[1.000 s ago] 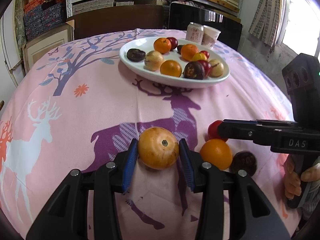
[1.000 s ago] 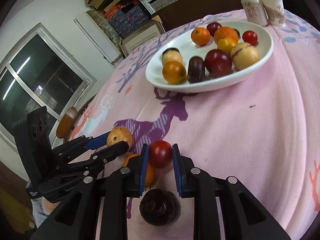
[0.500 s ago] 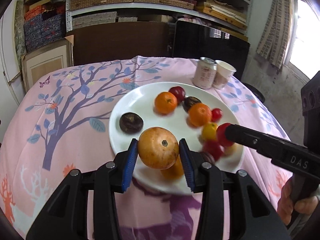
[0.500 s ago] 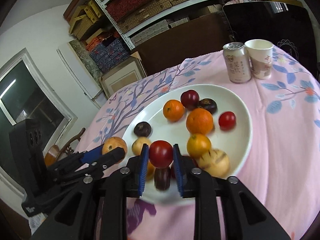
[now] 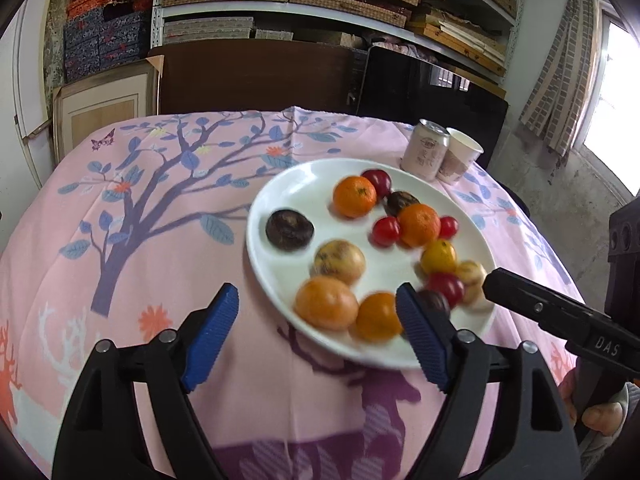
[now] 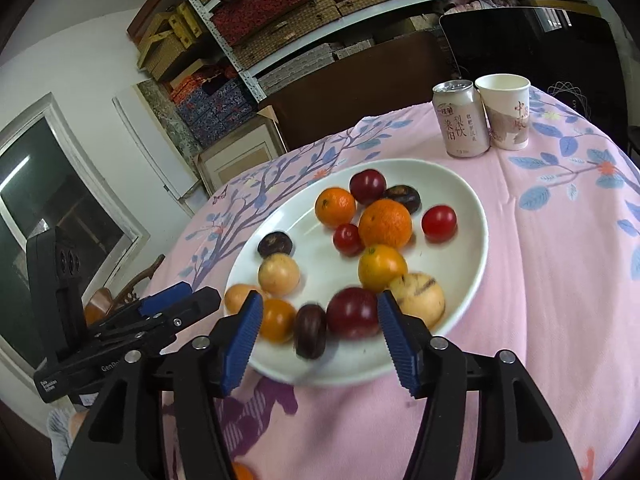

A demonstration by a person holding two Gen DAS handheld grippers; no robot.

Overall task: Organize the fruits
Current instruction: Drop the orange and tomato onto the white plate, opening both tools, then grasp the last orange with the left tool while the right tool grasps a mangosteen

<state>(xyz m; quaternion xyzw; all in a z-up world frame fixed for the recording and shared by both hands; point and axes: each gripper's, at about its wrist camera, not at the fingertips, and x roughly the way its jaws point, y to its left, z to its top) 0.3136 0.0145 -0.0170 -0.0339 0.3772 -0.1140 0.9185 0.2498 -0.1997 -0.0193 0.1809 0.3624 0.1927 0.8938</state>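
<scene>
A white oval plate [image 5: 304,184] [image 6: 468,220] holds several fruits: oranges, red tomatoes, dark plums and tan round fruits. My left gripper [image 5: 318,334] is open and empty just short of the plate's near rim. A tan-orange fruit [image 5: 326,302] lies on the plate by that rim, also seen in the right wrist view [image 6: 238,296]. My right gripper [image 6: 318,330] is open and empty over the near rim. A small red tomato [image 6: 347,238] sits mid-plate beside a large orange [image 6: 385,223]. The right gripper's finger [image 5: 532,306] reaches in from the right in the left wrist view.
A pink drink can [image 6: 462,118] and a paper cup [image 6: 506,110] stand behind the plate. The table has a pink cloth [image 5: 160,208] with tree and deer prints. An orange fruit [image 6: 242,472] shows at the bottom edge. Shelves and dark chairs stand behind the table.
Both grippers opened and let go of their fruits onto the plate: the left dropped the tan-orange fruit, the right the red tomato. Both grippers have pulled back toward the near rim.
</scene>
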